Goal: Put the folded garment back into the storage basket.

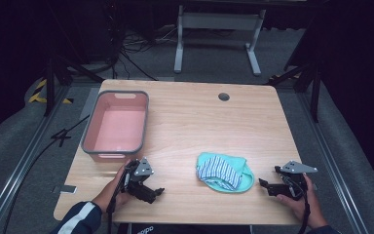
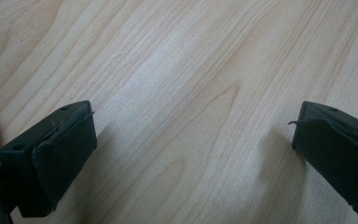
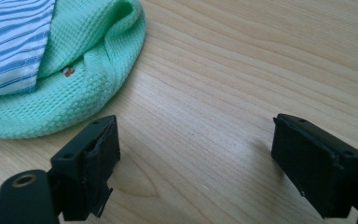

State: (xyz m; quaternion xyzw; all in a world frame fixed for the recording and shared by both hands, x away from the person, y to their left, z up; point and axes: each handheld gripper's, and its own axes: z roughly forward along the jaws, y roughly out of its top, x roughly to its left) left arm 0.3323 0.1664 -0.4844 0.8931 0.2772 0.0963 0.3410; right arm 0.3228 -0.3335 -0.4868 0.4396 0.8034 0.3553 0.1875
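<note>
Across the whole frame from the high view runs the wooden table [image 1: 185, 122], pale grain, and everything sits on it. Biggest thing on it is the pink basket [image 1: 93, 127] with its grey rim, just beyond the left gripper [image 1: 157, 192], nearly touching the back of that hand, long side running away from the person. Next down in size, the cloth bundle: a mint-green waffle cloth [image 1: 238, 184] with a blue-striped cloth [image 1: 218, 170] folded on top of it, lying between the two grippers and closer to the right gripper [image 1: 269, 184]. Its long axis runs slantwise, from the far side nearer the left gripper down to the near side by the right gripper, and the rounded green end points at the right gripper's jaws. From the right gripper view, that green edge [image 3: 74, 88] curves just ahead of one jaw, near but not touching, with the stripes [image 3: 9, 42] lying farther off over it. Right gripper jaws stand wide apart, bare wood between them, nothing held. Left gripper view now: jaws equally wide, only table grain [image 2: 186, 93] in the gap, empty too, with the cloth off to its jaw side, well apart.
</note>
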